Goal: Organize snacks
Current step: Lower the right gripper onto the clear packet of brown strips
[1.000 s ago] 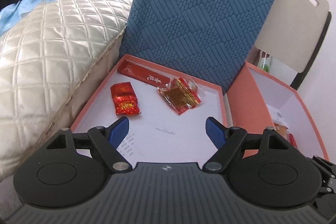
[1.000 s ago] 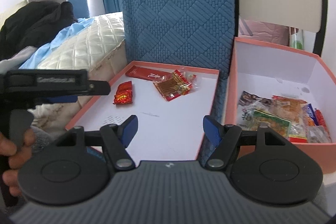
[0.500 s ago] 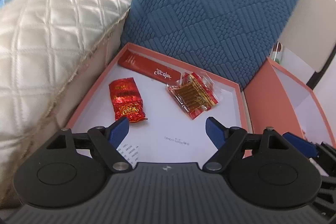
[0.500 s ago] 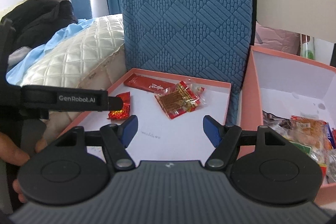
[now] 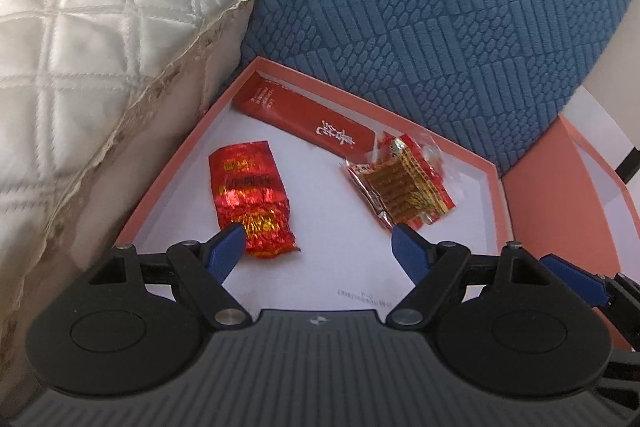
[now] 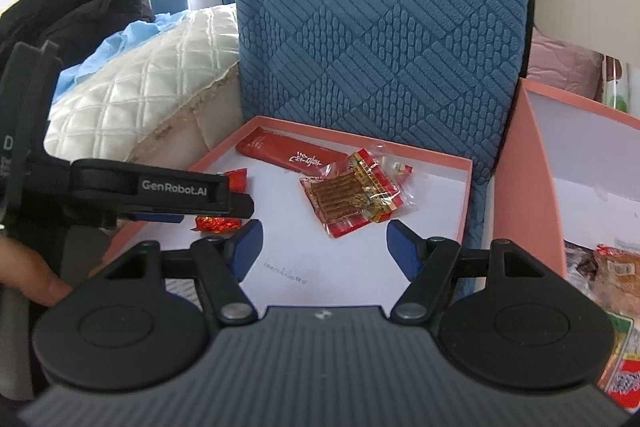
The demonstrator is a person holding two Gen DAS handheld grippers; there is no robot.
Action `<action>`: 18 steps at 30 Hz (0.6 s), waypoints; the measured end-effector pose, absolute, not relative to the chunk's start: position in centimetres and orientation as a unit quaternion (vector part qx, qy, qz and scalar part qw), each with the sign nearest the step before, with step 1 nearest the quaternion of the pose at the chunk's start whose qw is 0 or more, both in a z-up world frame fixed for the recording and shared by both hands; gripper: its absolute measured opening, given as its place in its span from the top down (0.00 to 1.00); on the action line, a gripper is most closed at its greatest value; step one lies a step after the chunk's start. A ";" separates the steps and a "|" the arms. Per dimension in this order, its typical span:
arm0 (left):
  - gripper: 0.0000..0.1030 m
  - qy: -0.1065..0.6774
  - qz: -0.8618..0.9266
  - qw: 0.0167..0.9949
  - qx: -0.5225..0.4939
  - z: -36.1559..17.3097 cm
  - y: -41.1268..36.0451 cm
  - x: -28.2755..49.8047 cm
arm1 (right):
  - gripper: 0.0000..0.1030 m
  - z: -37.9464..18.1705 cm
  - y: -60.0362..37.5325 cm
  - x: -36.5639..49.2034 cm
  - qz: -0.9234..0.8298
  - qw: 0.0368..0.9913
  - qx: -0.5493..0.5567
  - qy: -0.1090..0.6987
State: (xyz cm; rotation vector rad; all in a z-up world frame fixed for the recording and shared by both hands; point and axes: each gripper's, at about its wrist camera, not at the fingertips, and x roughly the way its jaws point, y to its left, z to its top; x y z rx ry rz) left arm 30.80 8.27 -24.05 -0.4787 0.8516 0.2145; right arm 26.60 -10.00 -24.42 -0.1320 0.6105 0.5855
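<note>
A shallow pink box lid point(image 5: 494, 187) with a white floor holds three snacks: a red foil packet point(image 5: 248, 195), a long red sachet point(image 5: 304, 117) at the back, and a clear packet of brown sticks point(image 5: 400, 187). My left gripper point(image 5: 318, 239) is open and empty, low over the lid, its left fingertip over the foil packet's near end. My right gripper point(image 6: 322, 241) is open and empty, above the lid's front, just short of the stick packet point(image 6: 352, 193). The left gripper's body point(image 6: 160, 193) hides most of the foil packet point(image 6: 218, 223) in the right wrist view.
A deep pink box point(image 6: 536, 163) stands right of the lid, with several snack packets point(image 6: 612, 271) inside. A blue textured cushion point(image 5: 440, 7) stands upright behind the lid. A quilted cream pillow point(image 5: 100, 47) presses against the lid's left side. Black clothing point(image 6: 72, 7) lies far left.
Both grippers have moved forward and down toward the lid. The left gripper's left fingertip has come over the foil packet. Both stay open.
</note>
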 end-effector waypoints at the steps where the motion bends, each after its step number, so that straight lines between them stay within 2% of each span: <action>1: 0.19 0.411 0.106 0.876 -0.230 -24.2 8.5 31.1 | 0.32 -24.5 -9.8 27.0 0.285 0.909 -0.064 0.297; 18: 0.19 0.436 0.138 0.858 -0.233 -26.0 10.3 34.1 | 0.31 -26.9 -7.0 34.1 0.291 0.886 -0.079 0.351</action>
